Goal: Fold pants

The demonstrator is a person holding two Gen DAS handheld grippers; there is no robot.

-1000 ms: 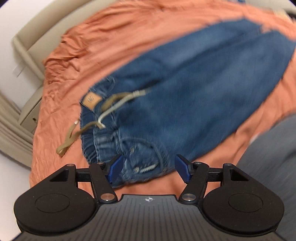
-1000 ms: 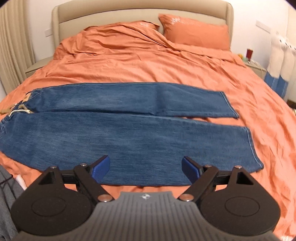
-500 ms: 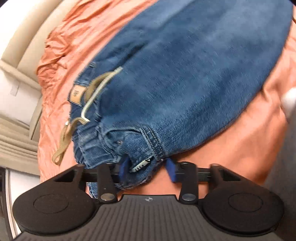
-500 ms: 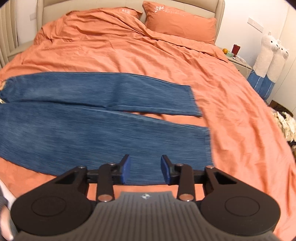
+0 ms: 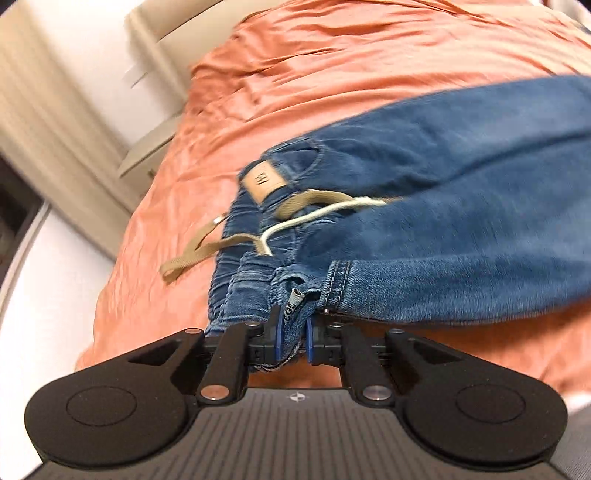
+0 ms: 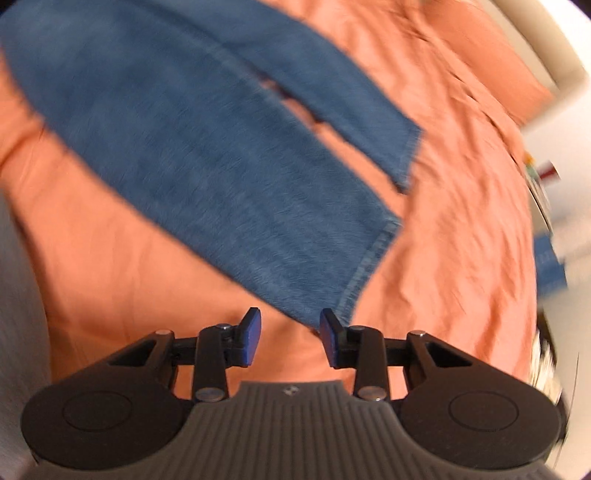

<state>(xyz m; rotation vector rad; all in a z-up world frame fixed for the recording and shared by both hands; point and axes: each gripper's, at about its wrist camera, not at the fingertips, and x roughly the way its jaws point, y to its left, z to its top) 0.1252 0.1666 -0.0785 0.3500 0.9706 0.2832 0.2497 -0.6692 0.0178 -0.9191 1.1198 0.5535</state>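
Note:
Blue denim pants (image 5: 461, 206) lie on an orange bed cover (image 5: 332, 66). In the left wrist view my left gripper (image 5: 293, 338) is shut on the near corner of the waistband, by a tan label (image 5: 264, 181) and a beige drawstring (image 5: 207, 251). In the right wrist view both legs (image 6: 207, 147) stretch across the bed. My right gripper (image 6: 290, 332) is open, with the near leg's hem corner (image 6: 332, 310) just beyond the right fingertip, and it holds nothing.
A beige headboard (image 5: 177, 22) and a side table (image 5: 147, 147) stand at the bed's far left. White floor (image 5: 48, 280) shows past the bed edge. Blurred bedside items (image 6: 543, 173) lie at the right.
My left gripper has closed on the waistband corner. My right gripper moved right and down to the near leg's hem, with its jaws narrower than a second ago.

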